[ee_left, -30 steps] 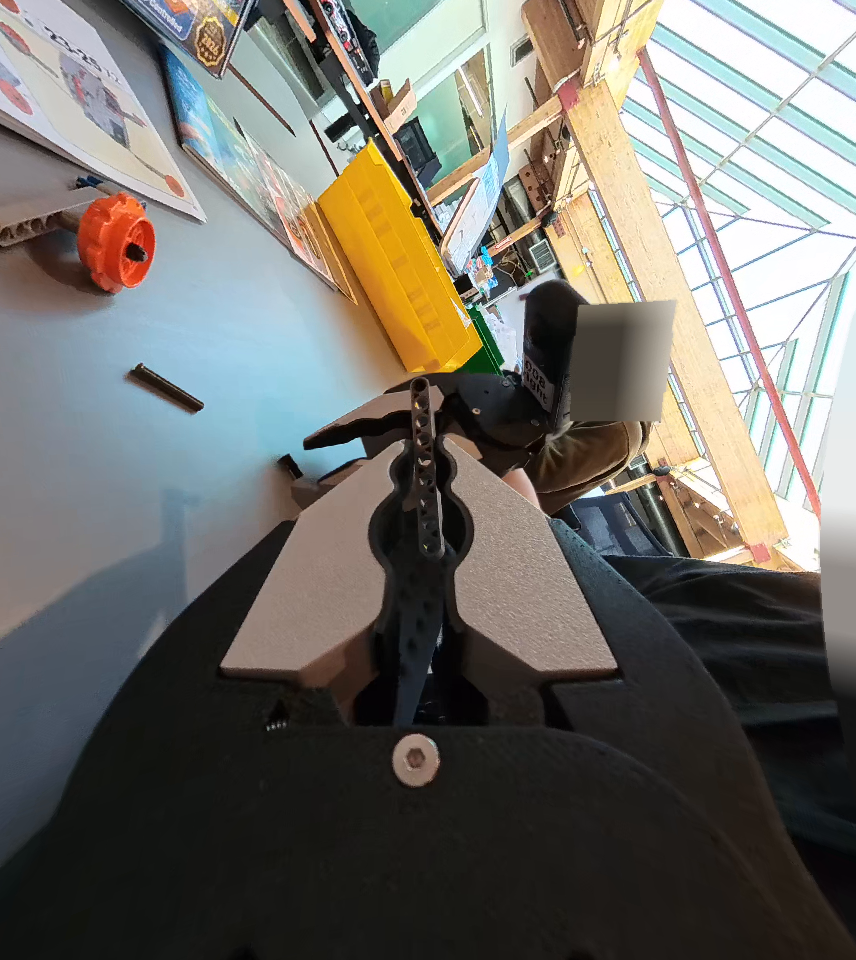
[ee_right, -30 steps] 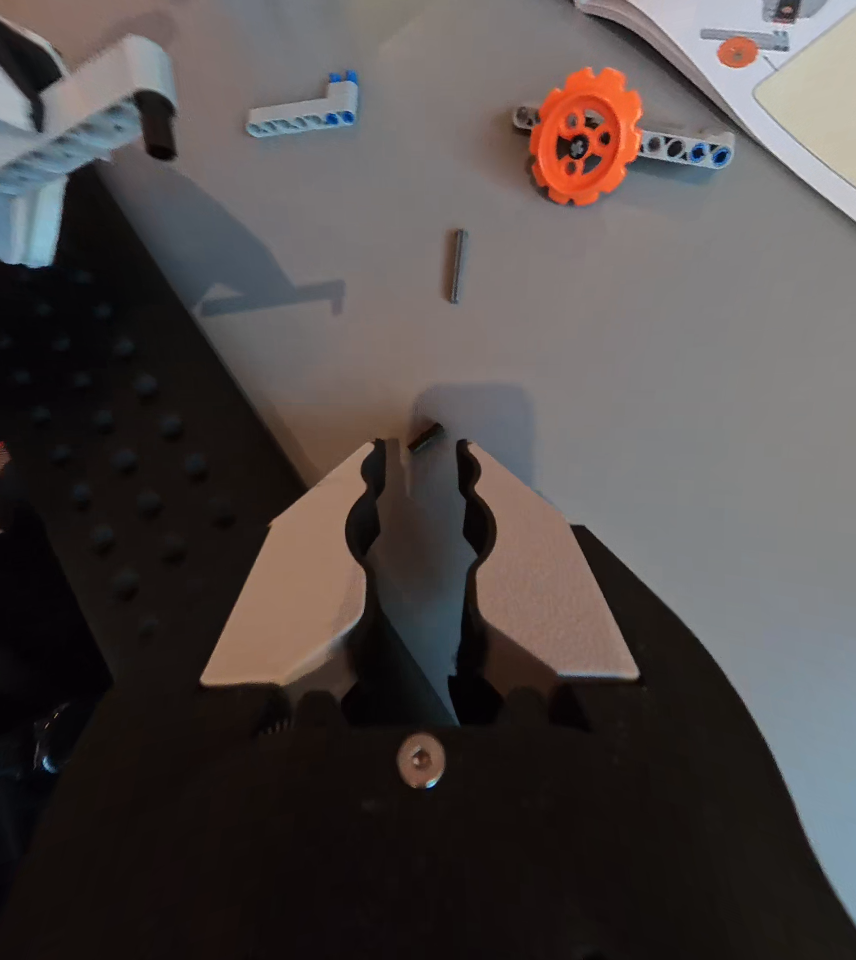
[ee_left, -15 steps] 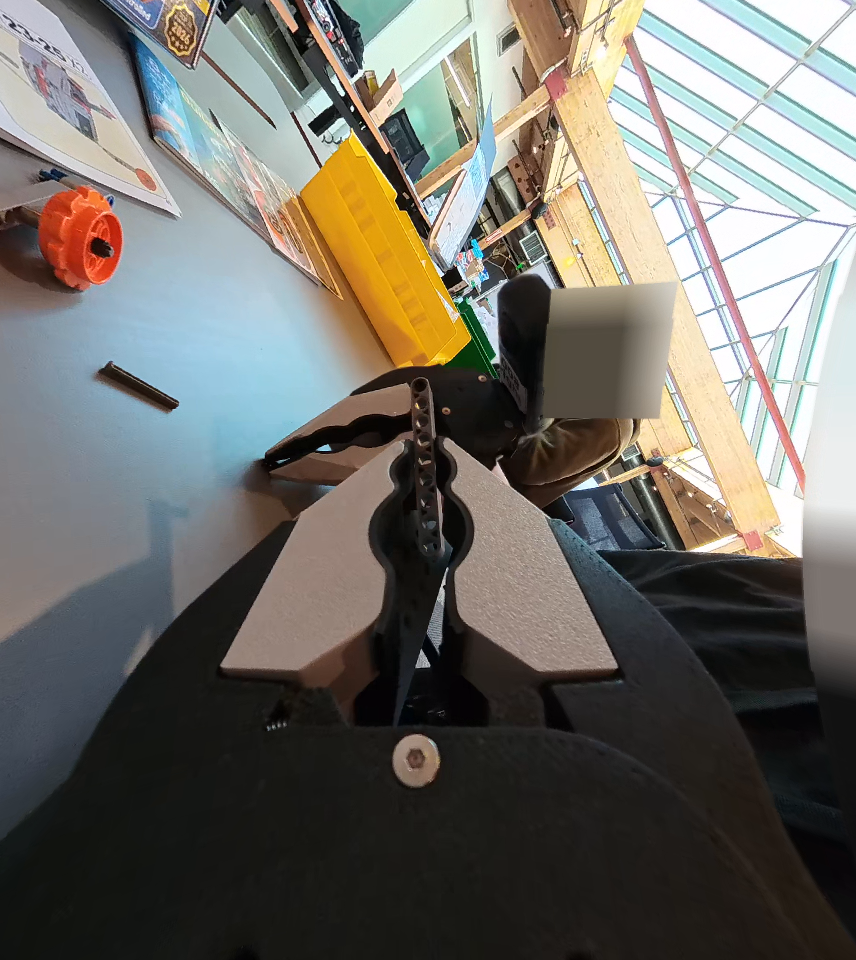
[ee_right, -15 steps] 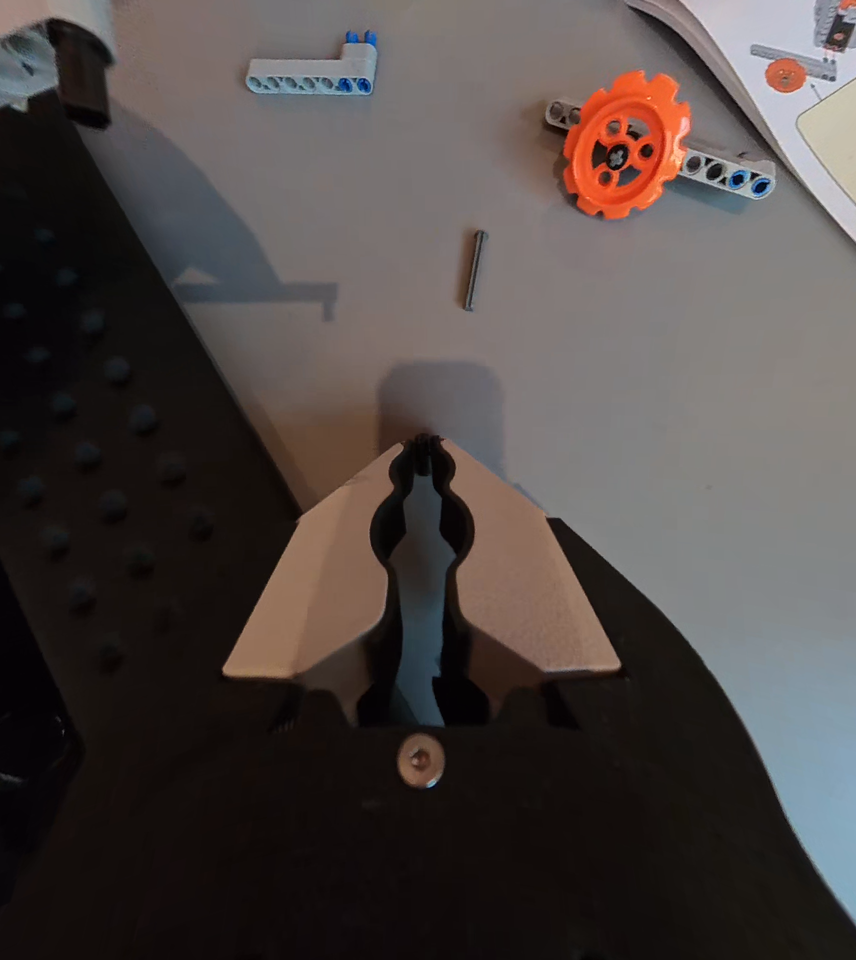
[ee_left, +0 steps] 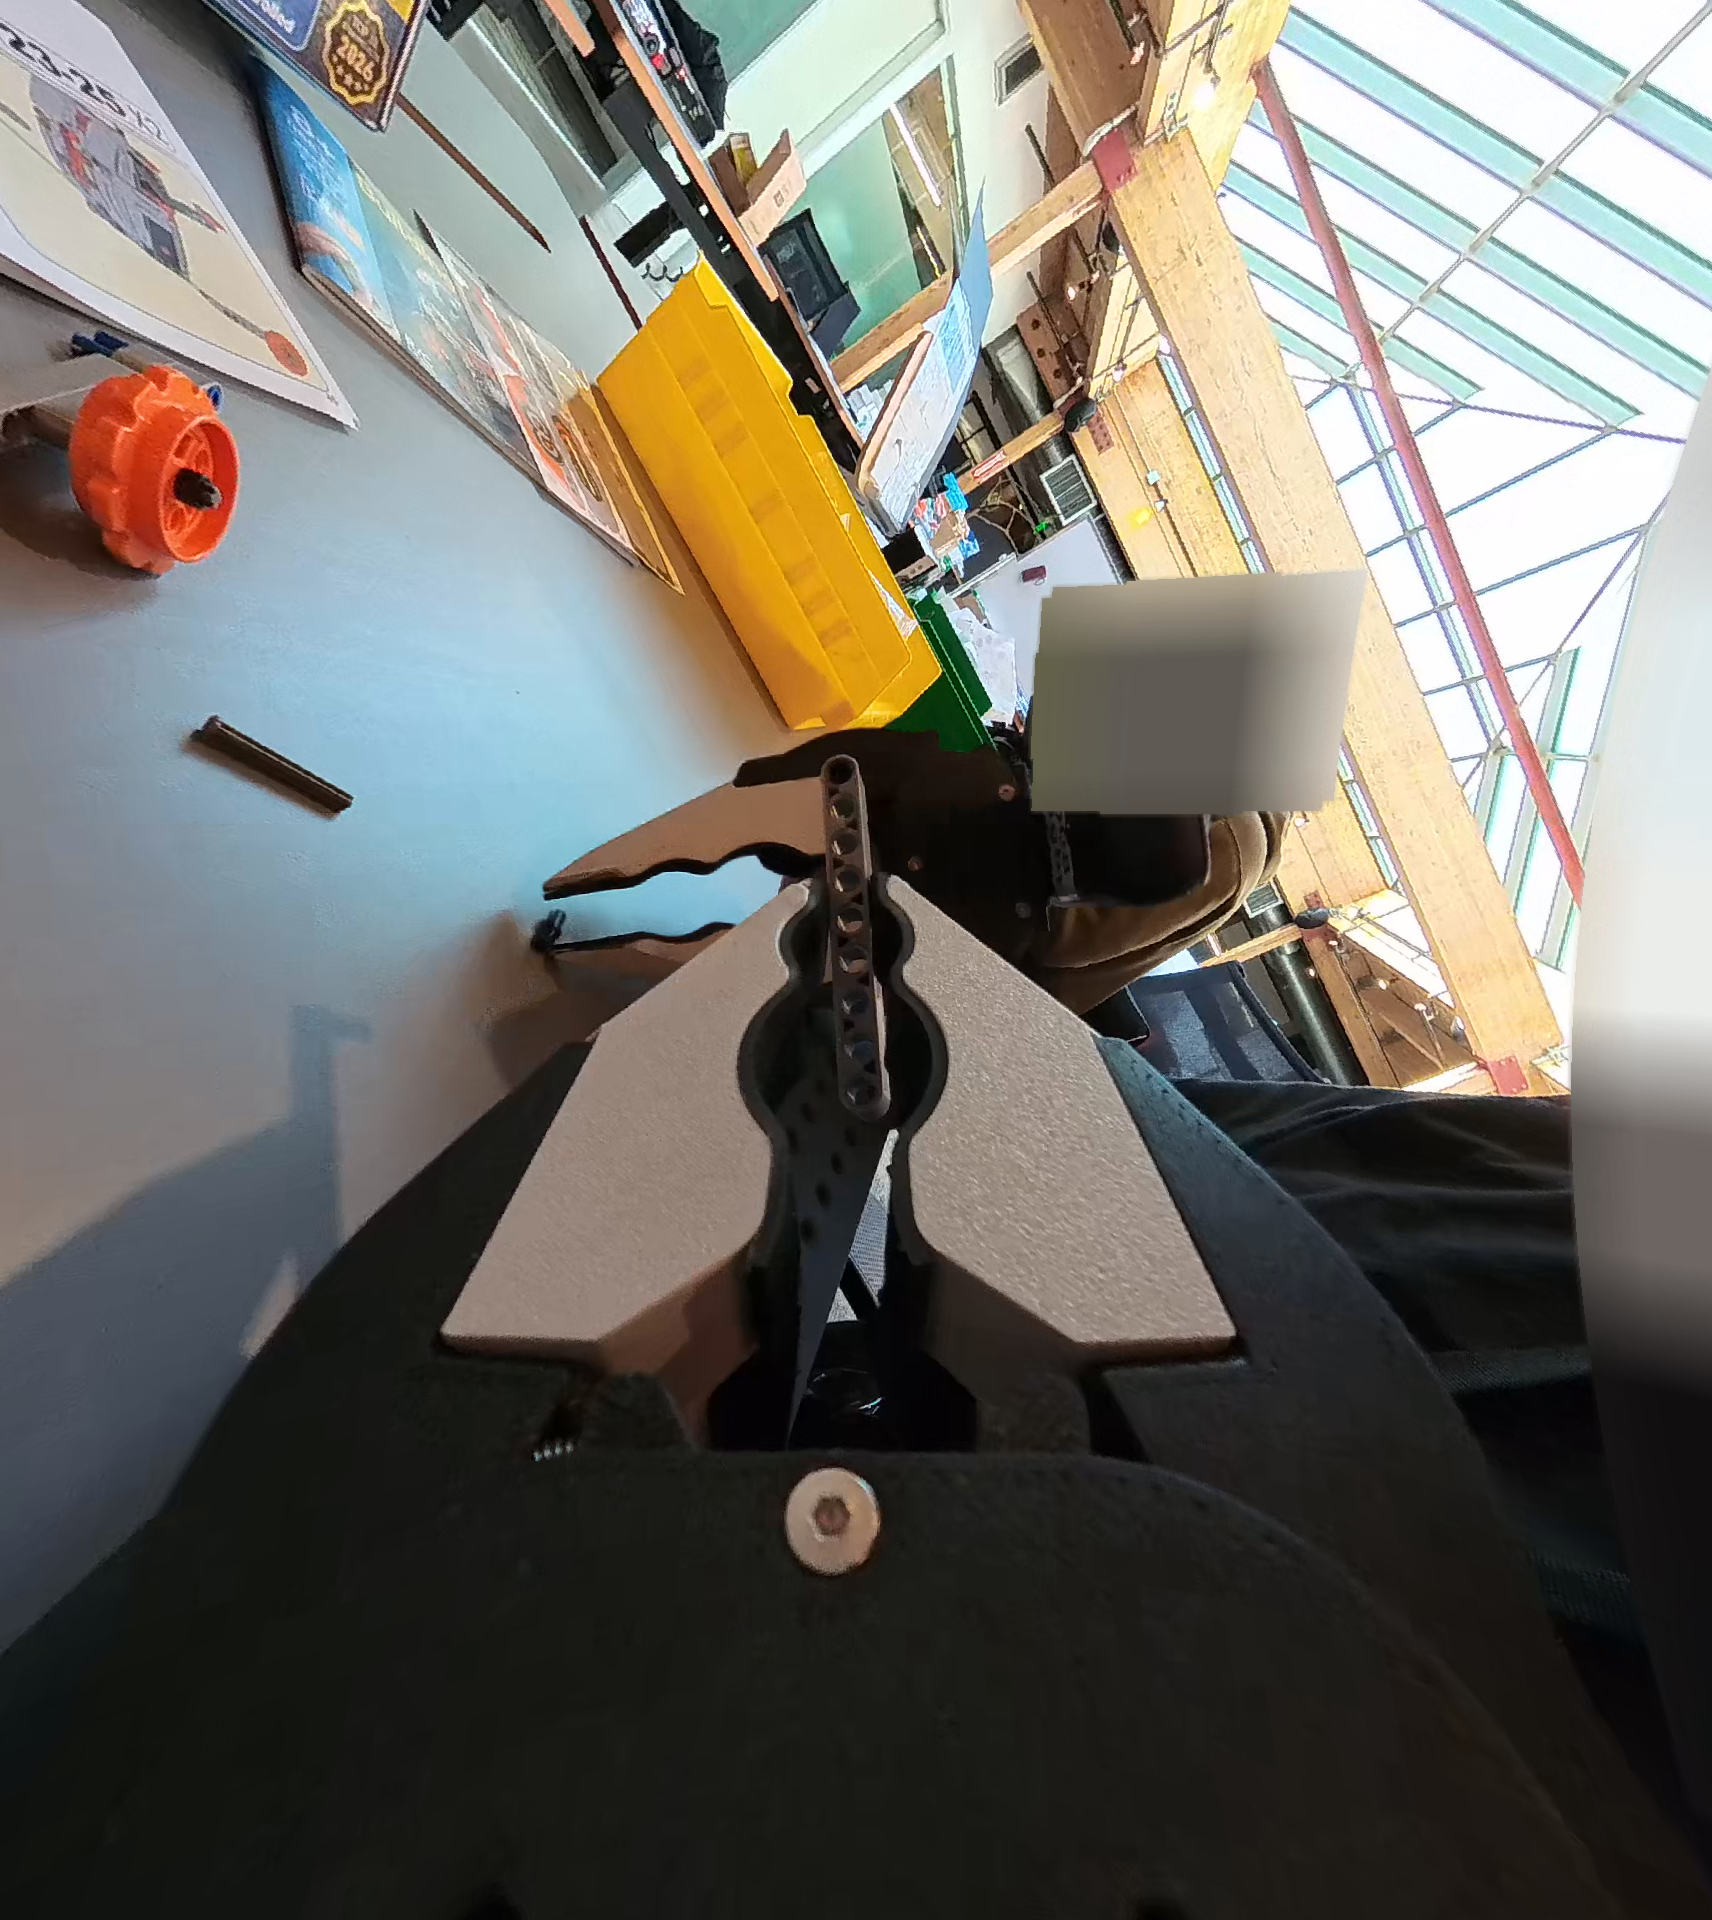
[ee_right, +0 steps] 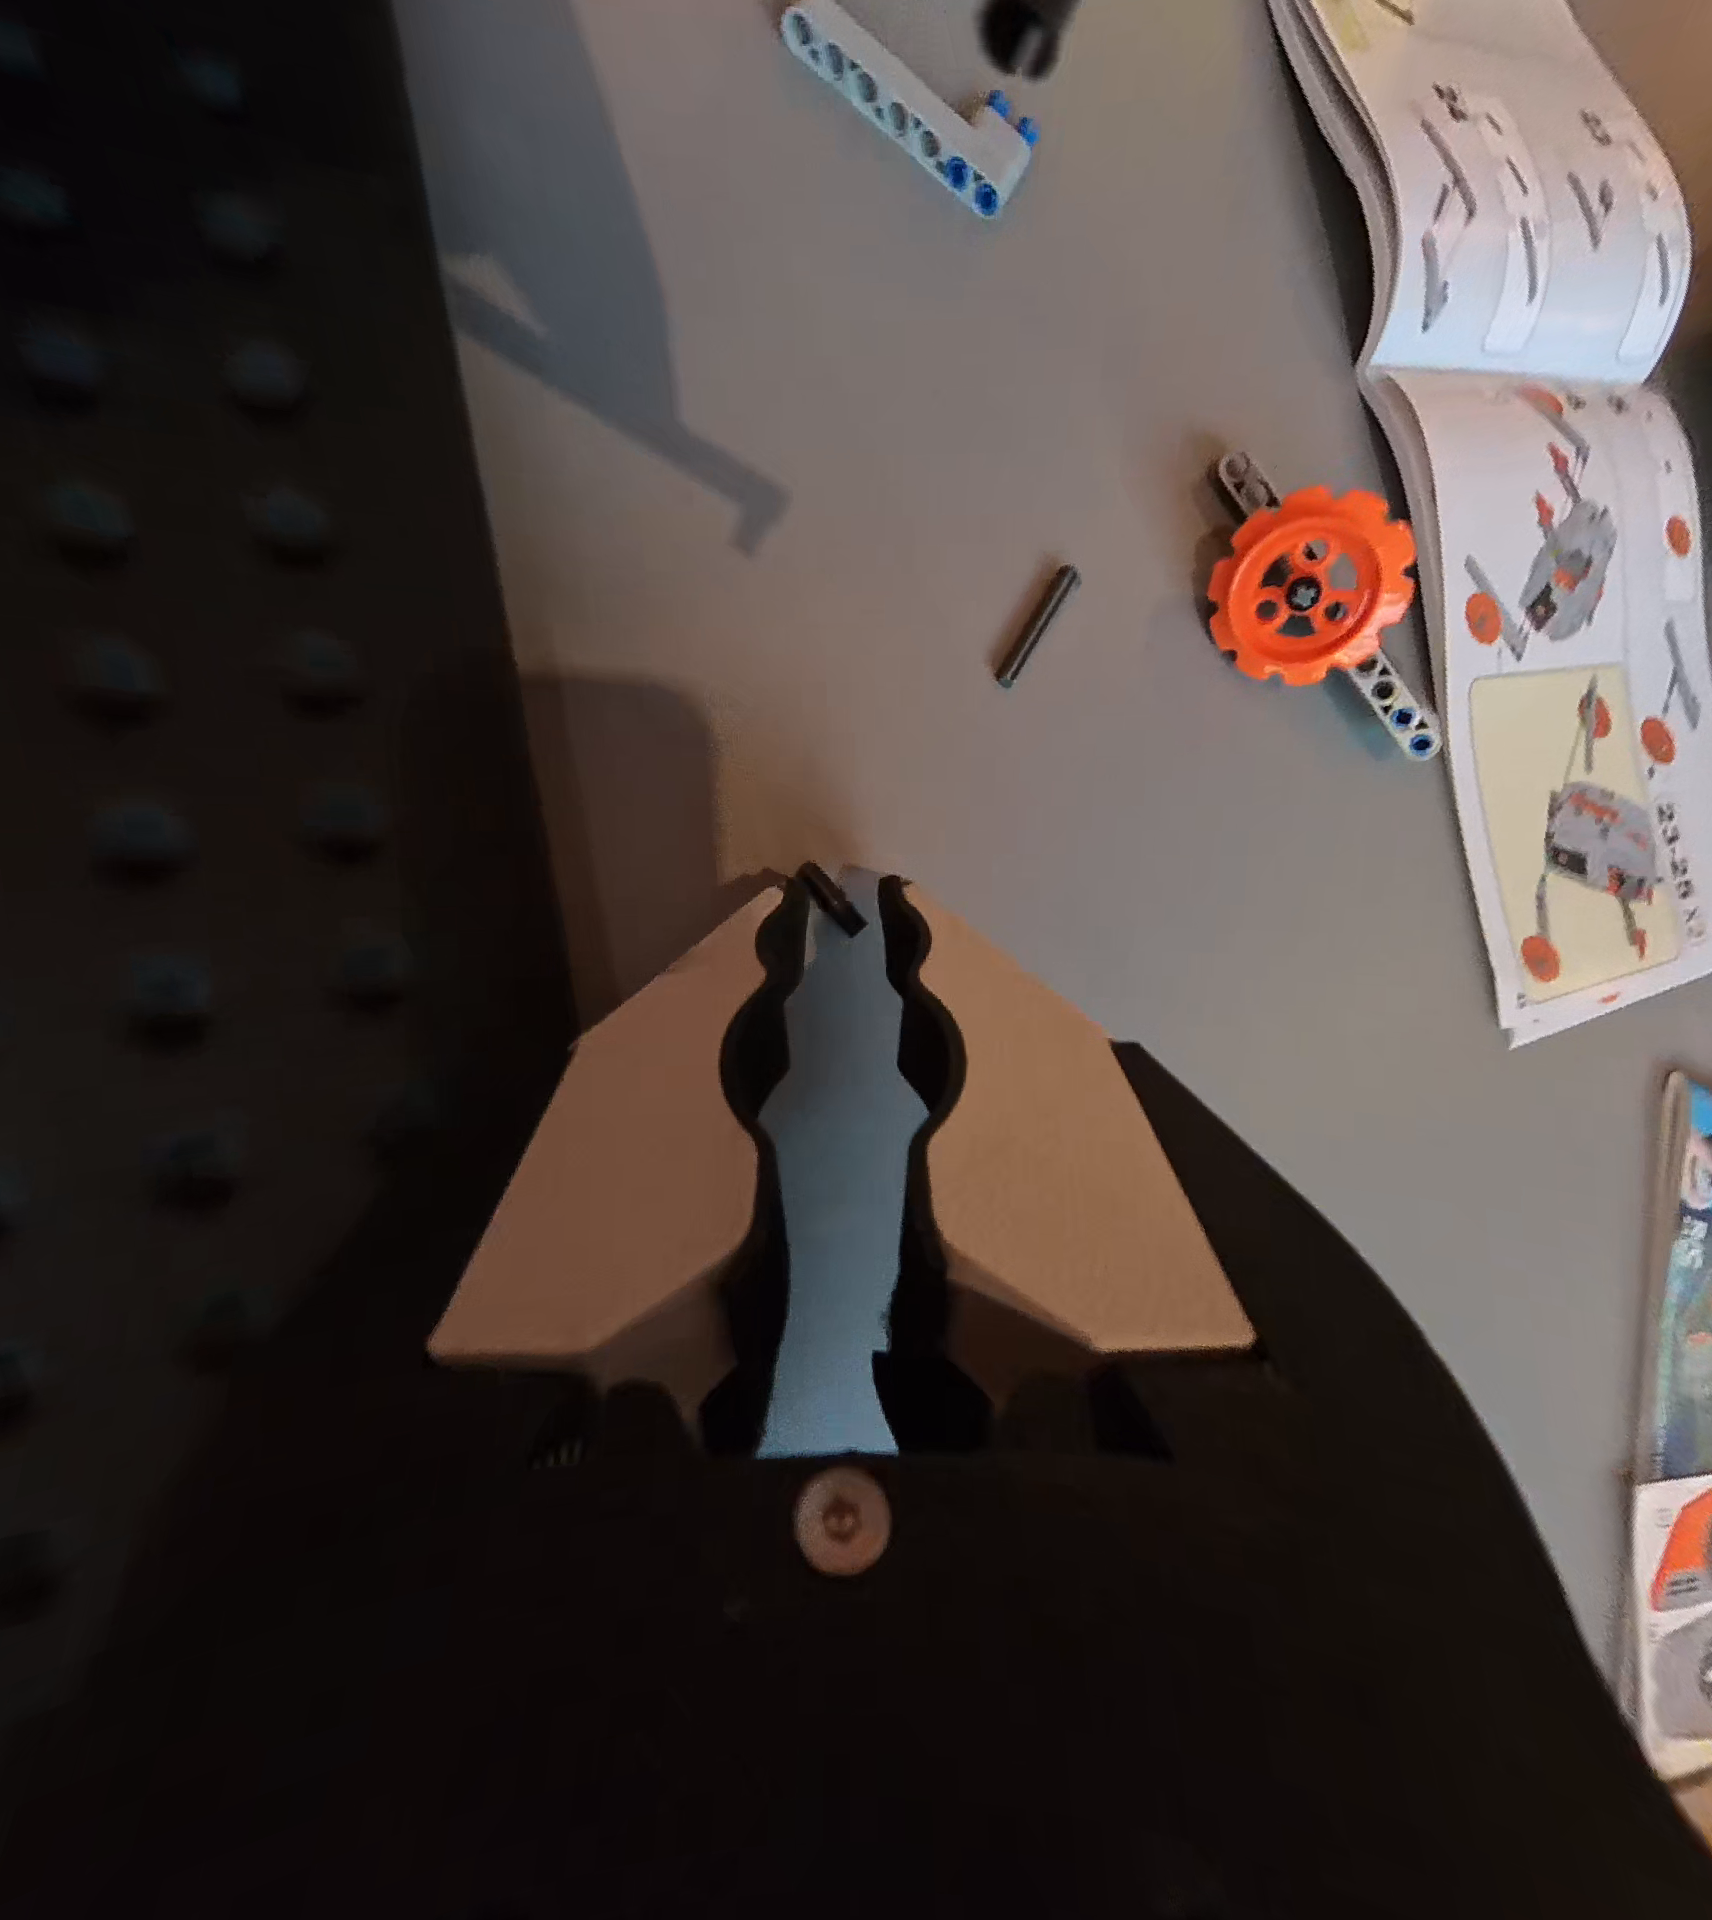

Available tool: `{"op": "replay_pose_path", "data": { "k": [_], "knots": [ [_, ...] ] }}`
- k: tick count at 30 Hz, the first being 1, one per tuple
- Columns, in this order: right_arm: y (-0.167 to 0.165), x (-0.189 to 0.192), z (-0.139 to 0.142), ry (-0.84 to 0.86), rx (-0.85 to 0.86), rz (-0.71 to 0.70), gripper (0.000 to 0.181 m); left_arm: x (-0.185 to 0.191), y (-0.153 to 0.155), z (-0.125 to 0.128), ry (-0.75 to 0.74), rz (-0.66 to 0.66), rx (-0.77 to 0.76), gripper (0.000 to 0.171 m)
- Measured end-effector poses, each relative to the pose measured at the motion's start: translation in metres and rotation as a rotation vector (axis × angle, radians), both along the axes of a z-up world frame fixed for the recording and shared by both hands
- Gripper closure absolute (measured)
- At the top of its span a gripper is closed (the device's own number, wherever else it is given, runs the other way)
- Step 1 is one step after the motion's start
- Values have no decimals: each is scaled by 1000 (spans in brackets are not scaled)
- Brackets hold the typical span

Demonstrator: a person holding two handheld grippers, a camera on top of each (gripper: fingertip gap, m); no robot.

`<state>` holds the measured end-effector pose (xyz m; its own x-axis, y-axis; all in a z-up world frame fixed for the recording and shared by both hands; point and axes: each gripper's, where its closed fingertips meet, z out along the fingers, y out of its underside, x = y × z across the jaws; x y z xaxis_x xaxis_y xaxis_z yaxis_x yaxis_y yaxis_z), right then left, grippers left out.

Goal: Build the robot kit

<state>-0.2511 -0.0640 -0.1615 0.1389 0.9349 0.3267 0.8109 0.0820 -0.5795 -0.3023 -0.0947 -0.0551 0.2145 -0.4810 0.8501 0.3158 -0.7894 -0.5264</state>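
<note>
- Grey bench [ee_right: 935, 436]: the right wrist view has swung round since half a second ago. An open, illustrated instruction booklet [ee_right: 1558, 623] at the right now shows far more of itself.
- Left hand-held gripper [ee_left: 847, 896]: closed on a dark grey perforated plastic beam [ee_left: 844, 831], as in the earlier frames. The beam stands up between the fingers and projects past the tips, held off the bench.
- Right hand-held gripper [ee_right: 836, 883]: a second ago it was wide, with the pin just ahead of the tips. Half a second ago it had closed down. The gap is now narrow, and it appears to pinch a small black plastic pin [ee_right: 834, 906] lying slantwise between the tips, close above the bench.
- Orange toothed plastic wheel [ee_right: 1304, 587]: mounted on a grey holed beam beside the booklet, well apart from both tools.
- Thin black axle rod [ee_right: 1037, 625]: lies loose between wheel and right tool, untouched.
</note>
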Motion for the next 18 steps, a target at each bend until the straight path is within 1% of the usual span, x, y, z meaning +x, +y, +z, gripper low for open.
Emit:
{"op": "replay_pose_path", "data": {
  "k": [5,11,12,15,16,18],
  "knots": [
    [-3,2,0,-12,-12,42,169,2,-2,1,1,-7,2,165],
    [-8,7,4,-26,-52,149,165,5,-5,1,-1,-21,1,165],
    [-4,7,6,-22,-56,153,165,5,-5,1,-1,-22,1,166],
    [2,6,12,36,-166,128,166,6,-6,2,-2,-25,1,166],
    [3,4,15,65,-223,95,166,6,-7,2,-2,-24,1,166],
    [6,0,19,127,-338,-17,167,5,-7,2,-4,-20,0,166]
  ]
}}
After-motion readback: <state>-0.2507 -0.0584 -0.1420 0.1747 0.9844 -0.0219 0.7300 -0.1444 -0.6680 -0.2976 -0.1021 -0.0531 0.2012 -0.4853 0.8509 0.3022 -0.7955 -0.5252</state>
